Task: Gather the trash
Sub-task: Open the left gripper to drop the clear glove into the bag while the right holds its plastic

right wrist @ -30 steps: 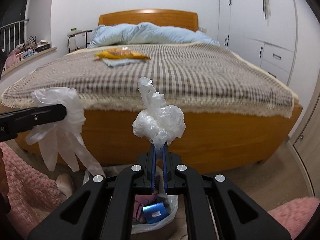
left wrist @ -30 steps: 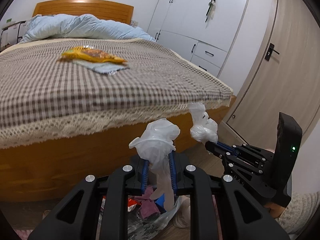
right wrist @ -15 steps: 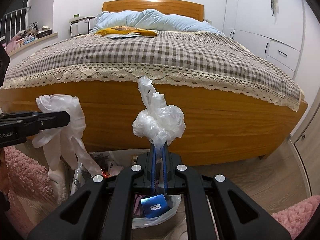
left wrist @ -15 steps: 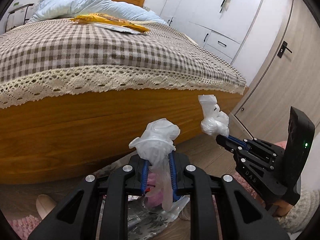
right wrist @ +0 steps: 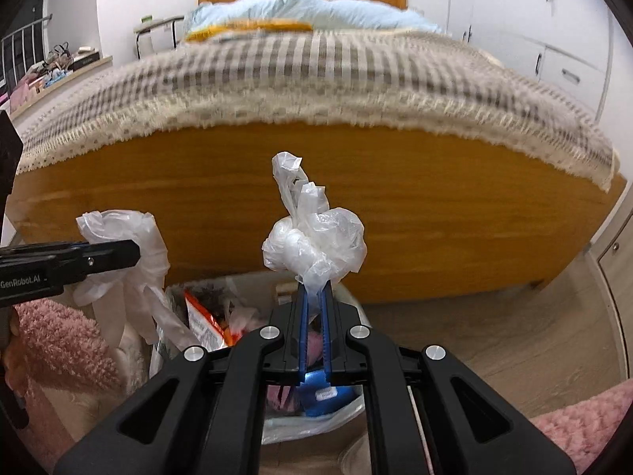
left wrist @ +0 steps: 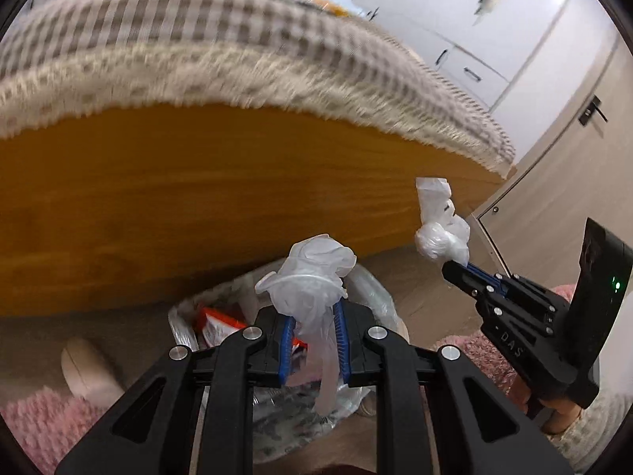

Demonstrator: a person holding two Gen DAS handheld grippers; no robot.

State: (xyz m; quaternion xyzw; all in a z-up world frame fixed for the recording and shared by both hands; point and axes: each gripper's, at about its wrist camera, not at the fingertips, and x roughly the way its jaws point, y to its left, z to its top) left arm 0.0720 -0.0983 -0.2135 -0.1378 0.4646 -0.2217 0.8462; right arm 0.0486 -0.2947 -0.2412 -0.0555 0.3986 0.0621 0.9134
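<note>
Clear disposable glove [left wrist: 312, 273]: crumpled cuff bunched above blue pads, limp fingers hanging down between them over the bag. Knotted clear plastic bag [right wrist: 316, 245]: wadded into a ball, twisted tail pointing up, pinched at its lower end between blue pads. Trash bag [right wrist: 316, 419]: clear, mouth open, on wood floor just in front of bed frame, holds an orange-white packet [right wrist: 203, 322], blue box [right wrist: 322, 392], pink scraps. Yellow snack wrapper [right wrist: 245, 27]: flat on checked bedspread near pillows, blurred

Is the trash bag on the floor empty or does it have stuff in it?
It has stuff in it. The trash bag is open, showing a blue box, a red-and-white wrapper and something pink.
</note>
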